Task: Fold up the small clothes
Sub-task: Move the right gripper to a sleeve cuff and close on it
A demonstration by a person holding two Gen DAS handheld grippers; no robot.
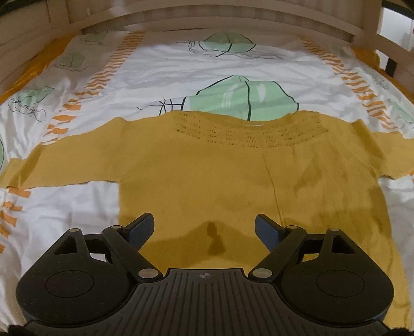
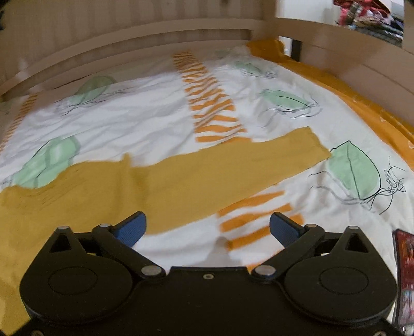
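Observation:
A mustard-yellow knitted sweater [image 1: 233, 168] lies flat on the bed, neckline away from me, both sleeves spread sideways. My left gripper [image 1: 204, 232] hovers over the sweater's lower body, jaws wide apart, nothing between its blue pads. In the right wrist view the same sweater [image 2: 77, 201] fills the left side, and its right sleeve [image 2: 245, 160] stretches up to the right. My right gripper [image 2: 208, 228] is open above the sheet just below that sleeve's underarm, its left fingertip [image 2: 133, 227] over the sweater's edge, with nothing gripped.
The bed sheet [image 1: 160, 69] is white with green leaf prints and orange stripes, over an orange under-sheet [image 2: 362, 103]. A wooden rail [image 1: 207, 23] bounds the far side and the right side [image 2: 349, 51]. A red printed object [image 2: 405, 271] lies at the right edge.

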